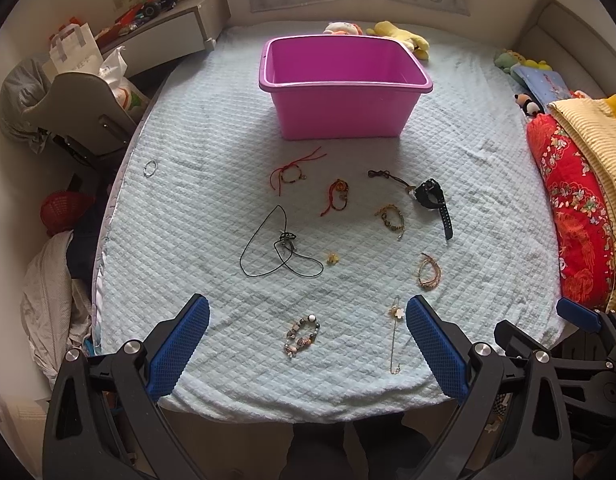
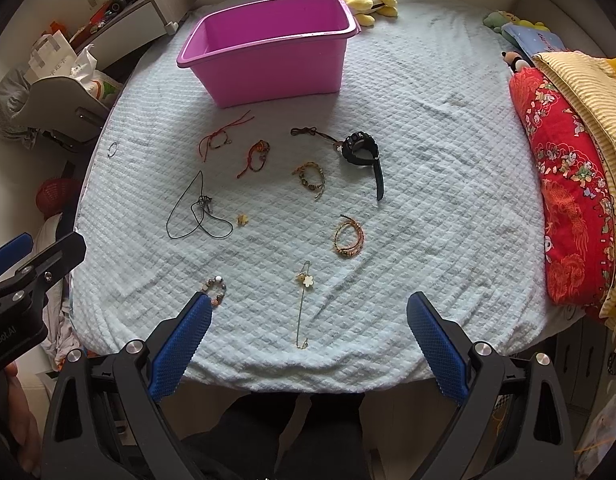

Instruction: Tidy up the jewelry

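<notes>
Only one legible marking: white lettering ending "nRobot.AI" on the black body of the left gripper point(image 2: 12, 268), seen at the left margin of the right wrist view; print on the white paper bag point(image 1: 74, 46) beside the bed too small to read.

Both held over the near edge of the bed point(image 1: 488, 200), fingers wide apart and clamped on nothing: left gripper point(image 1: 308, 344) with blue ribbed pads point(image 1: 180, 348); right gripper point(image 2: 308, 344) likewise, its pads point(image 2: 438, 348) blue as well.

Scattered over the pale blue quilted cover: beaded bracelet point(image 1: 302, 336) nearest the near edge, between the left fingers; gold pin with a flower charm point(image 2: 303, 304) just beside it; orange coiled bracelet point(image 2: 349, 238) farther in; black cord necklace point(image 1: 278, 246) toward the left edge, with a tiny yellow charm point(image 1: 332, 258) near it; gold bead bracelet point(image 1: 392, 220), red knotted bracelet point(image 1: 338, 196), red string bracelet point(image 1: 292, 172) and a brown cord point(image 1: 388, 178) toward the middle; black watch point(image 1: 434, 200) touching the cord's end; thin ring point(image 1: 150, 168) alone at the left edge.

Pink bin point(image 1: 344, 88) upright beyond the jewelry, toward the far edge, nothing visible inside; plush toys point(image 1: 400, 38) behind it; red patterned quilt point(image 1: 576, 216) and yellow blanket point(image 1: 592, 140) piled along the right edge.
</notes>
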`<action>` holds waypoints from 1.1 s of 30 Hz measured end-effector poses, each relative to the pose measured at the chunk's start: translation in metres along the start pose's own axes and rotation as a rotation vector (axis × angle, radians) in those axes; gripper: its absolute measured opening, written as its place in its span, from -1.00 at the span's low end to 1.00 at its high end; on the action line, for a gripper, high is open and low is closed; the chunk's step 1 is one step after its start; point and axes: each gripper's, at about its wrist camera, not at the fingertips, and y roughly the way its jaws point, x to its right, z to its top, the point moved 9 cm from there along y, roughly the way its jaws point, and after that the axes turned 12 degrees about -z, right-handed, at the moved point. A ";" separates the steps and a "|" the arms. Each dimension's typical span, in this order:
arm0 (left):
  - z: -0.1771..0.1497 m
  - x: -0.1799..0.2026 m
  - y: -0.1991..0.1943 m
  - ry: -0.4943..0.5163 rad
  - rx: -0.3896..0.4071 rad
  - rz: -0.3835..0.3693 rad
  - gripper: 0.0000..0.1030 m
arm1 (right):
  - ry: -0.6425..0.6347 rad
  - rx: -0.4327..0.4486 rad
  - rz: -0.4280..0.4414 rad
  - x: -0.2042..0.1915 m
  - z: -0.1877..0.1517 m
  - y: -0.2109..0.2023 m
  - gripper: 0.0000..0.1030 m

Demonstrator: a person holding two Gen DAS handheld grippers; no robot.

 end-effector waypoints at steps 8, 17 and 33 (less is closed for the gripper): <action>0.000 -0.001 -0.001 -0.001 0.000 0.000 0.88 | 0.001 -0.001 -0.001 -0.002 0.000 0.001 0.82; 0.000 -0.015 0.005 0.010 -0.006 -0.009 0.88 | 0.011 -0.005 -0.008 -0.010 -0.005 0.007 0.82; -0.071 -0.071 0.068 -0.006 -0.067 -0.039 0.88 | 0.121 -0.037 -0.013 -0.004 -0.083 0.064 0.81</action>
